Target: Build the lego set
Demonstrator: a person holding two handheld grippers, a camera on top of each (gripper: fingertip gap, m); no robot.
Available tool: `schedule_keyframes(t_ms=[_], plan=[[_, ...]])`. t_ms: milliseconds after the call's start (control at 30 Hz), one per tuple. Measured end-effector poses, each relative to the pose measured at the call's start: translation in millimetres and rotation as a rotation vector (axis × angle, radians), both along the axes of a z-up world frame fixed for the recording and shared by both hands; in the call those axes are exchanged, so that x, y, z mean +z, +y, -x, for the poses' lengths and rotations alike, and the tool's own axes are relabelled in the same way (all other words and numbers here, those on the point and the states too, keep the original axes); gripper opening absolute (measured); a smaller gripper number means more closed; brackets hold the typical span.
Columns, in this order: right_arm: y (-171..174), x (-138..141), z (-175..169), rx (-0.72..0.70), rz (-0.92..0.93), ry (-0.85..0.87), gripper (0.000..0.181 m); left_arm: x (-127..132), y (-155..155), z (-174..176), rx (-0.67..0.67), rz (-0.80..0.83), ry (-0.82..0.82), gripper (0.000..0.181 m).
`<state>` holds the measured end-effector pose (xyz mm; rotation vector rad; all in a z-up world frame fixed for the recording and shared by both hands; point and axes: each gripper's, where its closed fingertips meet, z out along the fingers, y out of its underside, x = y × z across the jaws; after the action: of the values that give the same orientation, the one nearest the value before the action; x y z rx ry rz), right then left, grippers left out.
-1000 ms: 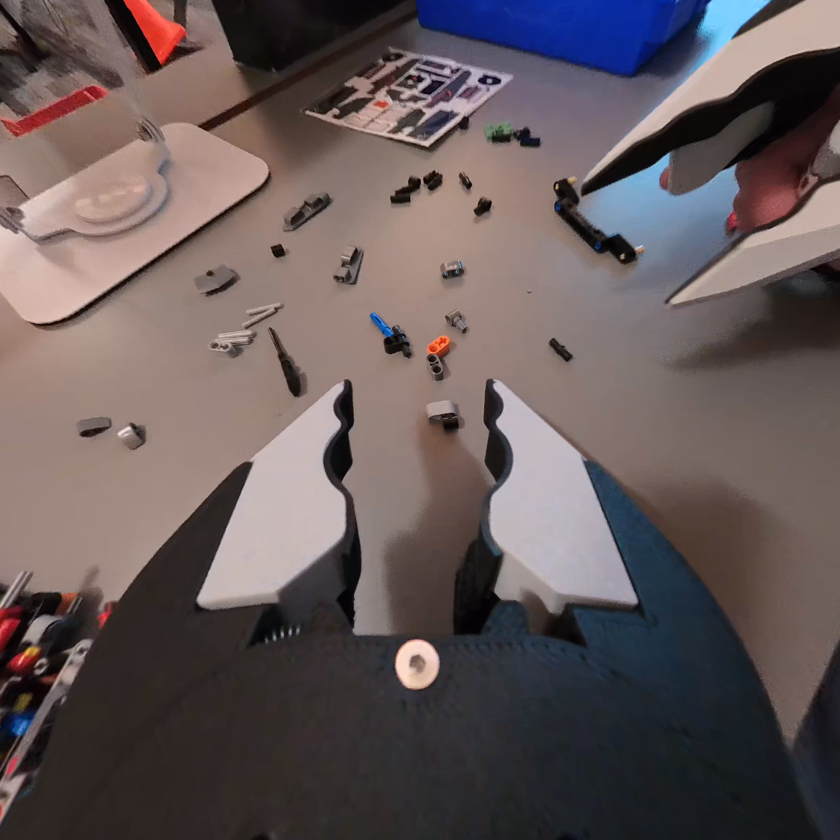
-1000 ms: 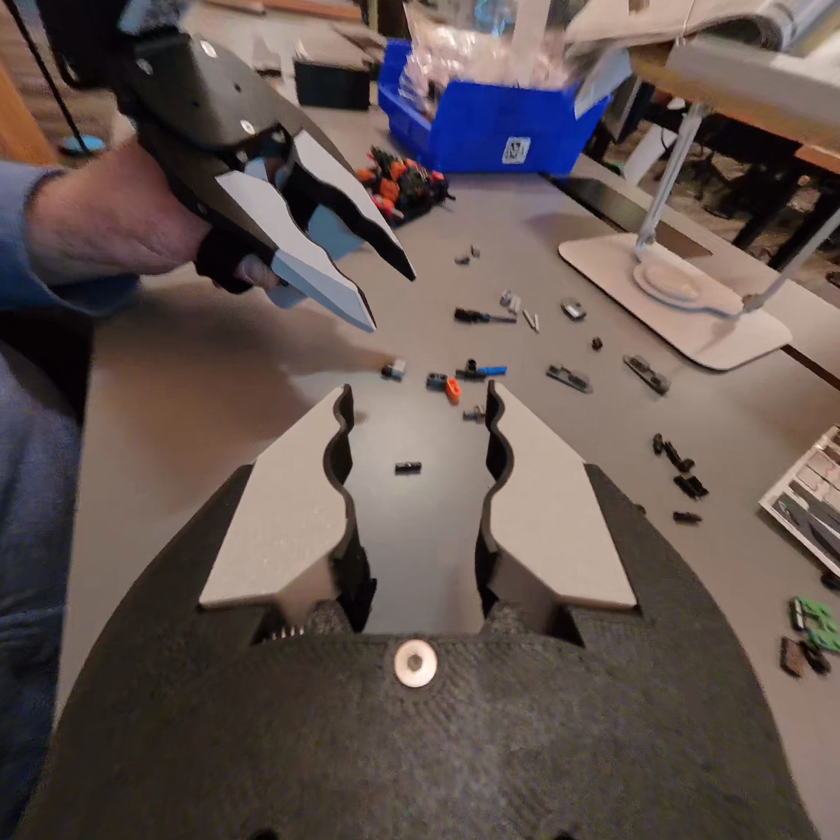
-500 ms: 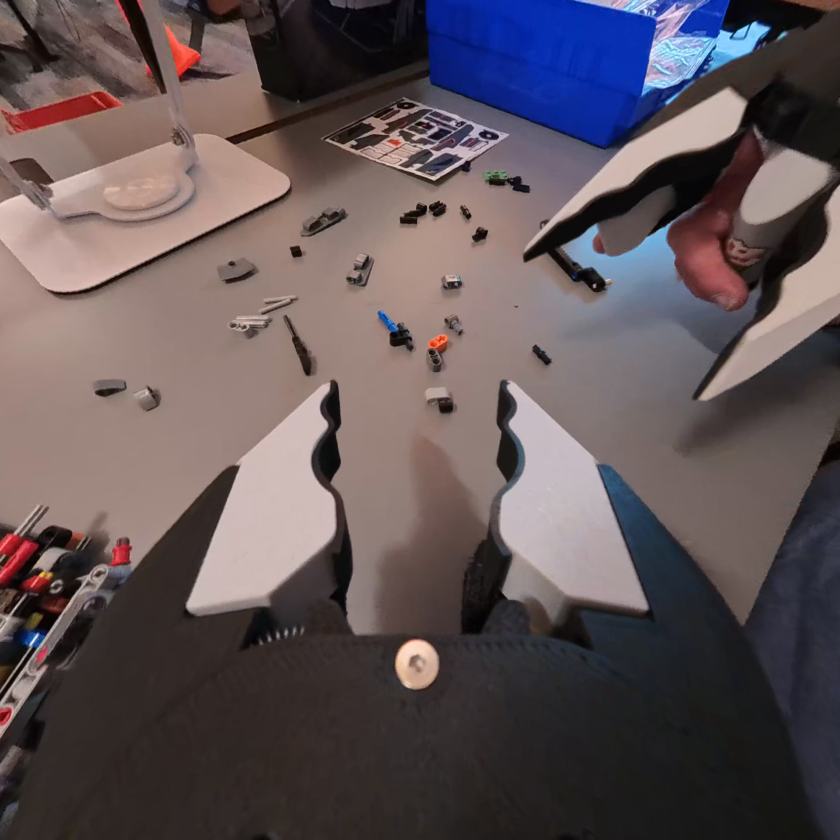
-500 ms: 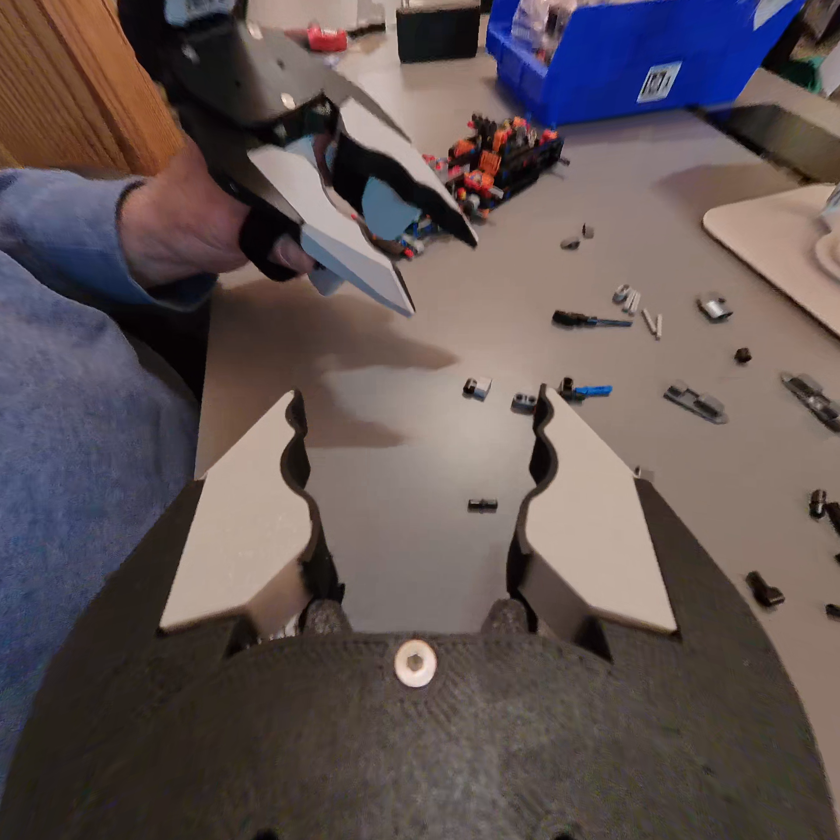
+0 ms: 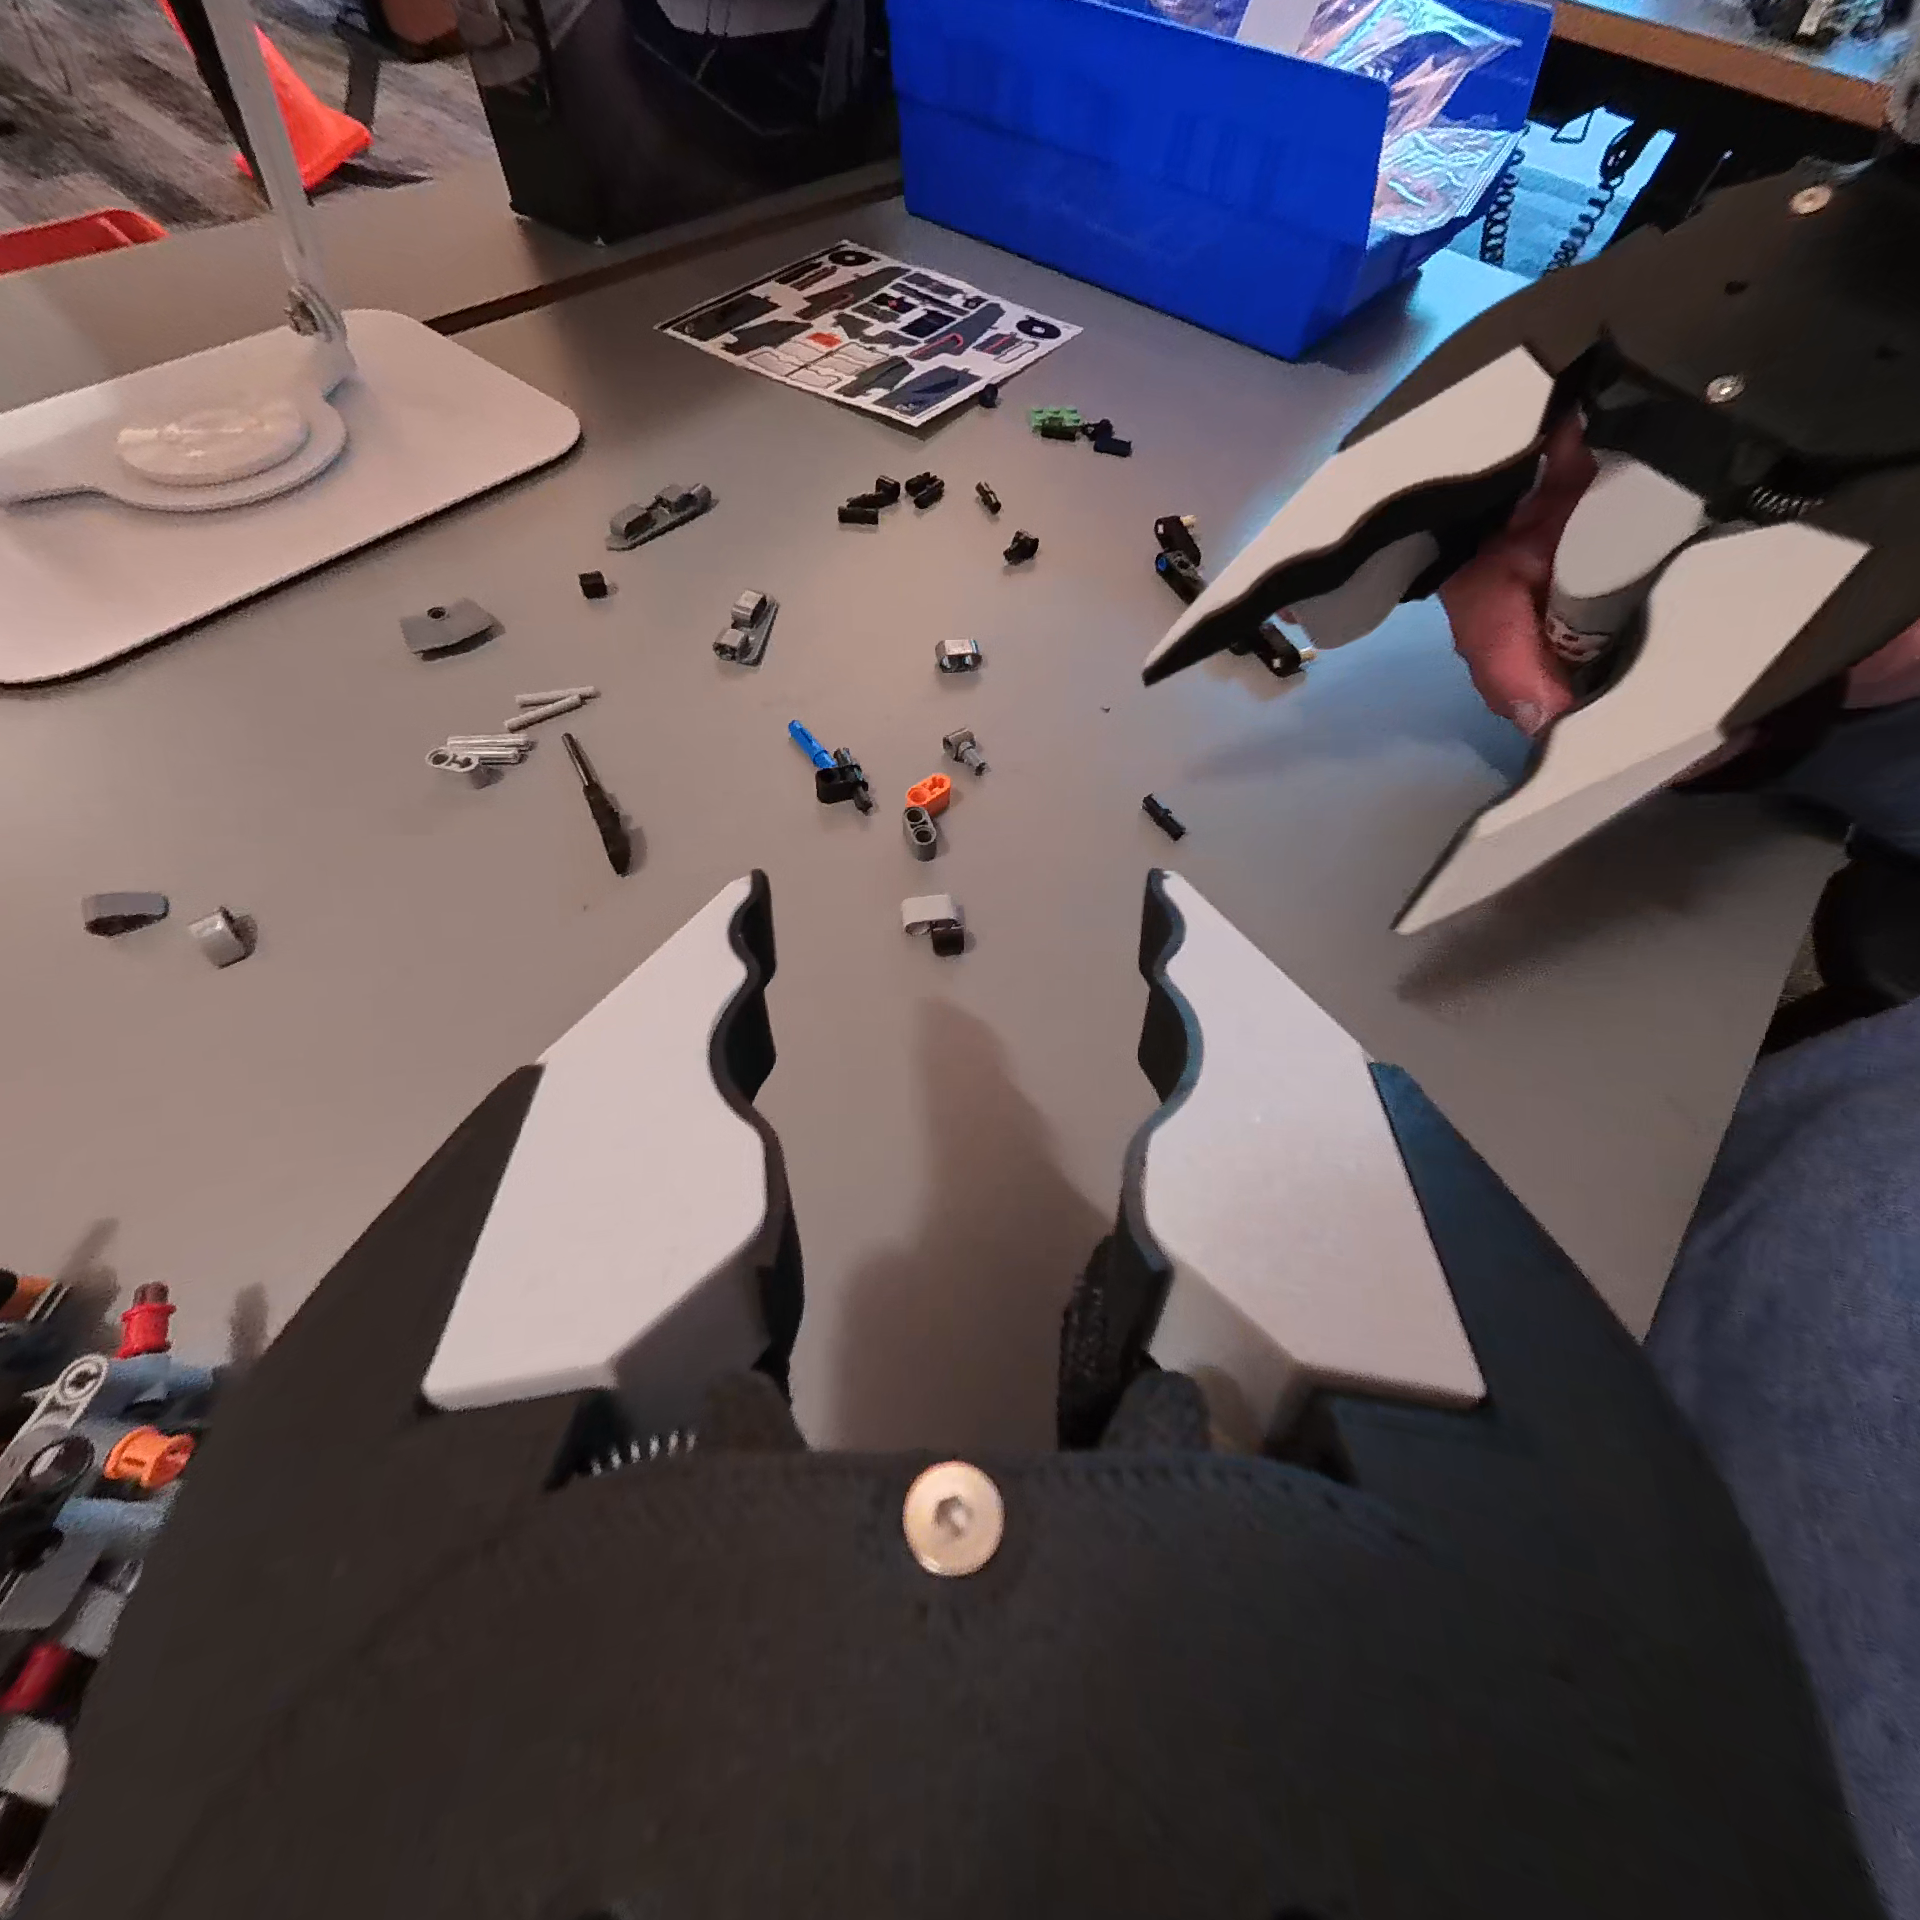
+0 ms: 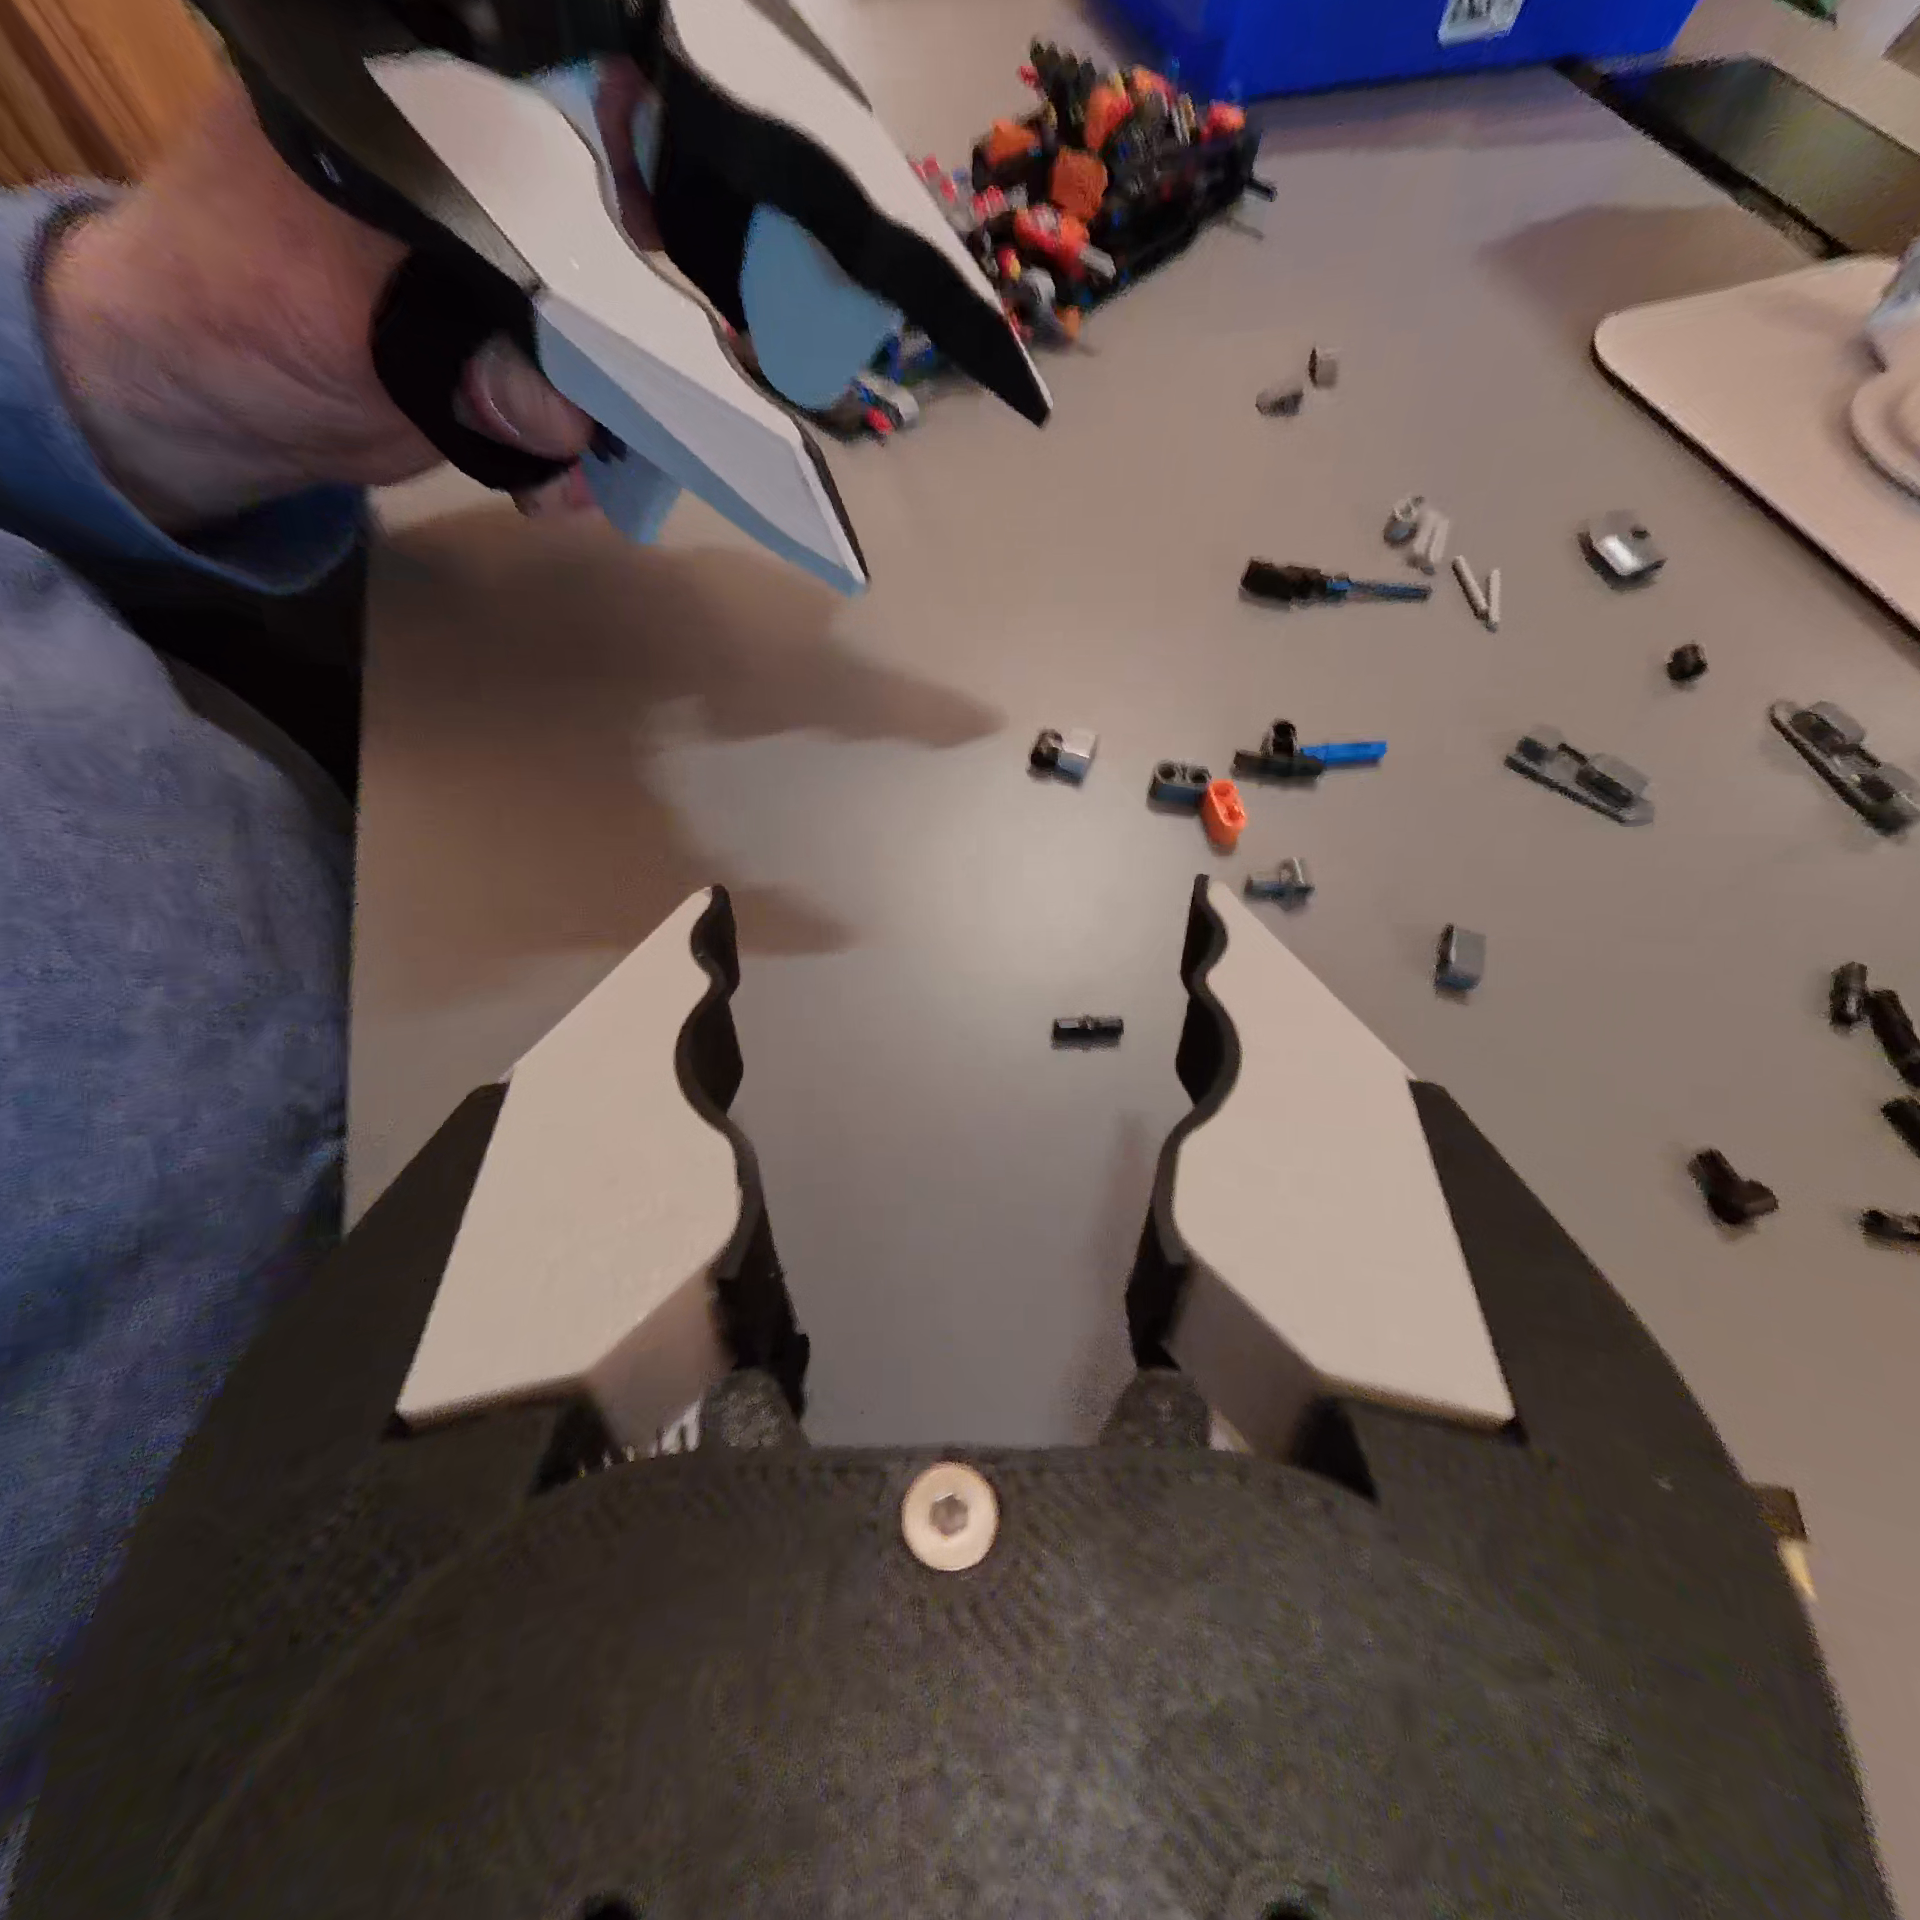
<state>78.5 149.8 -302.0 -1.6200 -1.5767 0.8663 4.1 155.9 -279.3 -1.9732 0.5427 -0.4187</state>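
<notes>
Spreading across both views is the flat grey table [image 5: 312, 1039], and it is bearing everything else. Sitting at its far edge is the deep blue plastic bin [image 5: 1143, 177], with the white rounded stand base [image 5: 260, 499] lying off to the side and the white printed sticker sheet [image 5: 873, 332] lying flat between them. Resting near the table's other end is the partly built lego model of black, red and orange pieces [image 6: 1091, 187], well apart from the loose parts.

Hovering above the bare table, the left gripper [image 5: 951, 894] is standing with its jaws wide apart and gripping nothing; the right gripper [image 6: 956, 904] is doing likewise, its grey fingers spread wide and empty. A hand [image 6: 229, 364] is wrapping around the left tool's handle.

Lying scattered over the middle of the table are the loose lego pieces. The small light grey and black connector [image 5: 935, 920] is sitting just ahead of the left gripper's tips. The short black pin [image 6: 1086, 1029] is lying between the right gripper's fingers, nearer the right one, on the table below them. Farther out, the blue axle with black connector [image 5: 831, 764] and the small orange two-hole beam [image 5: 930, 793] are lying close together.
</notes>
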Motion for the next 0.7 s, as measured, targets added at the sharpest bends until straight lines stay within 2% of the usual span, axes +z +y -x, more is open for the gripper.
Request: schedule_keyframes(t_ms=[67,200,267,333,433,533,567,700], plan=[[2.8,-9.6,-2.8,-0.025,0.012,-0.033,0.088,-1.8,1.0,-3.4,-0.011,0.006,0.004,0.069],[0.5,-21.3,-5.8,-0.042,0.067,-0.050,0.115,-4.9,0.4,-11.7,-0.037,0.007,0.004,0.069],[1.8,-26.1,-8.4,-0.051,0.069,-0.081,0.135,-8.6,0.2,-13.9,-0.044,0.015,0.006,0.069],[5.2,-28.6,-10.7,-0.072,0.053,-0.097,0.139,-10.5,-0.3,-18.2,-0.062,0.025,-0.009,0.070],[9.0,-33.7,-13.1,-0.111,0.034,-0.135,0.138,-11.3,0.1,-24.6,-0.088,0.025,-0.001,0.070],[21.4,-41.9,-16.3,-0.200,-0.034,-0.187,0.114,-14.3,0.9,-32.6,-0.116,0.031,-0.002,0.070],[22.7,-41.8,-15.9,-0.214,-0.028,-0.186,0.111,-16.2,1.3,-35.1,-0.124,0.034,0.000,0.070],[27.1,-47.1,-17.1,-0.256,0.055,-0.212,0.114,-22.1,3.2,-44.7,-0.153,0.042,0.009,0.070]])
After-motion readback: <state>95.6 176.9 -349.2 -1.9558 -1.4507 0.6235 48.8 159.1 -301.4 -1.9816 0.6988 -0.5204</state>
